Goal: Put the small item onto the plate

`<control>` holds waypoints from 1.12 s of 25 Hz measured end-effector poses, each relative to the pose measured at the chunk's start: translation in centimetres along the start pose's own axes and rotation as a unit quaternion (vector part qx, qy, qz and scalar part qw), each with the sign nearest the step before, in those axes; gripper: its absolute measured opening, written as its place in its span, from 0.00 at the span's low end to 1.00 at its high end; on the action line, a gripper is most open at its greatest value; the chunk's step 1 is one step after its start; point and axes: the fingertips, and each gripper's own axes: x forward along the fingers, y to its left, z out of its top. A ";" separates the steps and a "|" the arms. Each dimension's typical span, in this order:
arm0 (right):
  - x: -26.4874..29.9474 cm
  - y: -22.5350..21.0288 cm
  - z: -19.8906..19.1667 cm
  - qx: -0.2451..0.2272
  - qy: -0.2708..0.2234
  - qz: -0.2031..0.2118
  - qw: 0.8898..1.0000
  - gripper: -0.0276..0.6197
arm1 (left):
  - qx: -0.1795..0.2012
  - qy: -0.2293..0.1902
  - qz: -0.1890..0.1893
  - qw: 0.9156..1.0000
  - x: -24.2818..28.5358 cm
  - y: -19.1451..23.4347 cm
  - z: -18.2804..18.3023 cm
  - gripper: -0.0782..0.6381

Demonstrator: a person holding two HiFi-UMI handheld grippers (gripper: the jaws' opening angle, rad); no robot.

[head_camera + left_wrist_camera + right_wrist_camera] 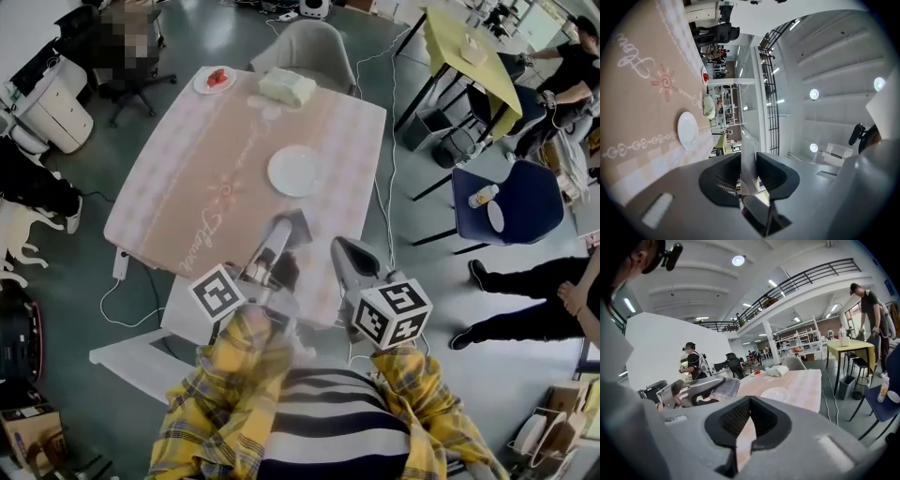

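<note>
Small packet, clamped edge-on between the jaws of the left gripper at six o'clock of the plate, could slip free in transit given so thin a hold; right gripper jaws together, empty.

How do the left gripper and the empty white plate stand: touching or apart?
Apart. In the left gripper view the white plate lies off to the side of the left gripper, with bare tablecloth between them.

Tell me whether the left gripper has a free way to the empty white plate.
Probably yes. The left gripper, jaws shut on a clear strip, hangs over the near side of the table, which is bare between it and the plate.
</note>
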 end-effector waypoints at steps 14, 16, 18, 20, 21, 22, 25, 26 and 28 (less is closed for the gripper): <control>7.7 -3.4 2.8 -0.005 0.019 0.012 1.000 0.04 | -0.011 -0.016 0.022 1.000 6.0 4.5 4.8 0.24; 8.8 -4.3 3.2 -0.007 0.023 0.016 1.000 0.04 | -0.013 -0.022 0.033 0.999 6.8 5.5 5.2 0.24; 9.9 -5.1 3.5 -0.009 0.028 0.021 0.999 0.04 | -0.010 -0.030 0.046 0.998 7.4 6.6 5.7 0.24; 10.8 -5.9 3.5 -0.011 0.034 0.024 0.999 0.04 | -0.007 -0.039 0.057 0.998 8.0 7.7 6.2 0.24; 11.2 -6.4 3.4 -0.011 0.037 0.024 0.999 0.04 | -0.007 -0.041 0.061 0.997 8.4 8.2 6.3 0.24; 11.6 -6.9 3.3 -0.010 0.041 0.024 0.999 0.04 | -0.008 -0.040 0.065 0.997 8.8 8.8 6.3 0.24; 12.8 -8.2 2.5 -0.005 0.055 0.023 0.998 0.04 | -0.006 -0.032 0.076 0.997 10.0 10.3 6.1 0.24; 13.2 -8.5 2.3 -0.004 0.059 0.023 0.998 0.04 | -0.006 -0.030 0.080 0.996 10.3 10.9 6.1 0.24; 14.1 -9.1 1.8 -0.003 0.067 0.022 0.997 0.04 | -0.009 -0.027 0.089 0.996 10.8 11.9 6.2 0.24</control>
